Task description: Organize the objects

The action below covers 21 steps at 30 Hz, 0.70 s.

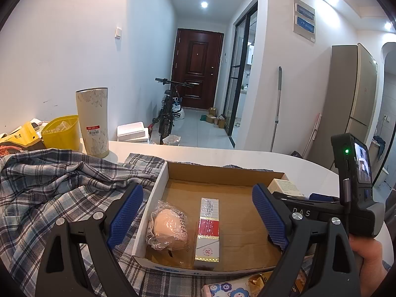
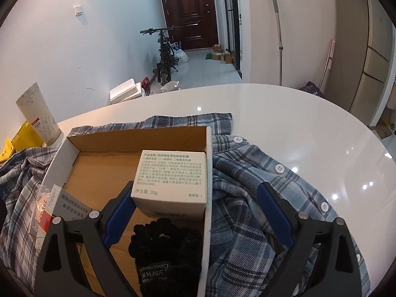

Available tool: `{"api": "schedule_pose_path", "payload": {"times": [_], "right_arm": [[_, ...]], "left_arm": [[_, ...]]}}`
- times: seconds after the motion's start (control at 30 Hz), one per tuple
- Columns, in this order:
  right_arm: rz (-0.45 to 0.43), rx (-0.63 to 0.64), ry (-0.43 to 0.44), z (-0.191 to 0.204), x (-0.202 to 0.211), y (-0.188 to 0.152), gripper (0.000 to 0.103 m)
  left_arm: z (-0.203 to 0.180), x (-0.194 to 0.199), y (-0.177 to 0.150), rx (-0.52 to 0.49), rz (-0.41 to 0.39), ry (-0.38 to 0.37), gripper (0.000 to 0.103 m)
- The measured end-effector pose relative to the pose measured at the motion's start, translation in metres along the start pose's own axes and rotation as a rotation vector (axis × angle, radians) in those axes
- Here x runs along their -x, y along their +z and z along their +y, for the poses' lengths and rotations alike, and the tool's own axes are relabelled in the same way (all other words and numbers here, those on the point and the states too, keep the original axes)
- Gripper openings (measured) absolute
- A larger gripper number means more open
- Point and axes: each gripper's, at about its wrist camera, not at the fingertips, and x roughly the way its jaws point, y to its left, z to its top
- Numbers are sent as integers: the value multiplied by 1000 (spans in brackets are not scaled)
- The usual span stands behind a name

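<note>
Left gripper (image 1: 196, 216): your fingers stand wide apart, holding nothing, above the cardboard box (image 1: 224, 170).
Right gripper (image 2: 198, 216): spread wide, empty, straddling the box's right wall.
Box contents: wrapped sponge (image 1: 169, 227), red-and-white carton (image 1: 208, 230), black scrunchie (image 2: 164, 245), white carton (image 2: 170, 182).
Beneath: plaid shirt (image 2: 250, 210).
Far: patterned tumbler (image 1: 92, 121).

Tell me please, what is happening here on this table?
A person holds a gripper in each hand over an open cardboard box that sits on a plaid shirt. Both grippers, left gripper and right gripper, are open and hold nothing. The box already holds a wrapped sponge, a red and white carton, a small white box and a black scrunchie. A tissue pack lies outside it.
</note>
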Motion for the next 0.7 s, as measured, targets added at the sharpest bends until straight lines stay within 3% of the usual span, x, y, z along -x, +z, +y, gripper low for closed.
{"api": "schedule_pose_path", "payload": {"times": [0.13, 0.37, 0.4, 0.7], "right_arm": [[-20, -5, 12, -1, 10, 3, 94], [-198, -75, 91, -15, 63, 16, 94], [-243, -77, 94, -16, 77, 18, 94], [-373, -28, 155, 1, 146, 25, 94]], "left_arm": [[0, 2, 1, -7, -13, 1, 91], [-4, 14, 7, -31, -48, -10, 91], [-4, 20, 12, -31, -61, -16, 91], [-10, 102, 54, -70, -257, -59, 91]]}}
